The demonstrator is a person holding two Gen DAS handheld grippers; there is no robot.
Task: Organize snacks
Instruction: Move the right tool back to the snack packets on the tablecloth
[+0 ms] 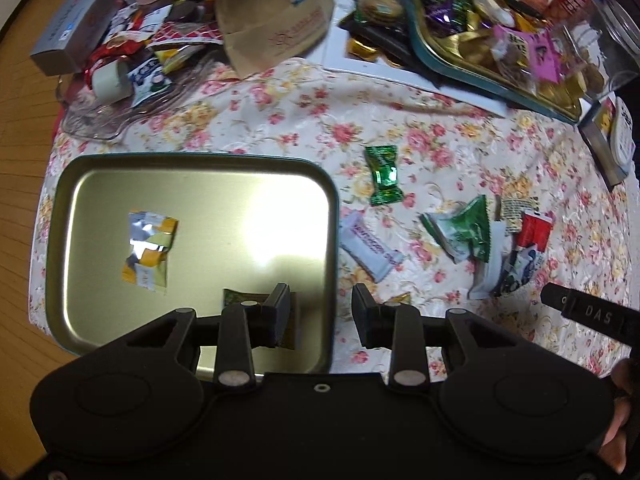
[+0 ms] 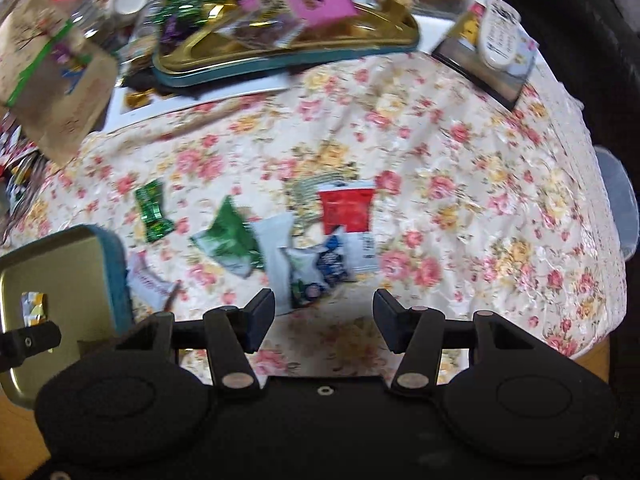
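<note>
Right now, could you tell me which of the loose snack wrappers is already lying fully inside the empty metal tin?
The yellow-and-silver foil wrapper, lying flat on the floor of the metal tin. The green twist candy and the red packet lie outside on the floral tablecloth.

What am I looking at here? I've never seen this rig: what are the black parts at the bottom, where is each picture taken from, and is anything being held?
The black parts are two hand-held grippers, each with two fingers and a wide-angle camera looking along them. A person carries one in each hand; no robot is involved. One picture is from the left gripper, the other from the right gripper. Both point down at a table with a floral cloth. The left one hovers at the edge of a metal tin holding a yellow wrapper and a dark snack half hidden by a finger. The right one hovers above a loose pile of snacks, including a green candy. Clutter fills the far side. Both grippers are open, holding nothing.
</note>
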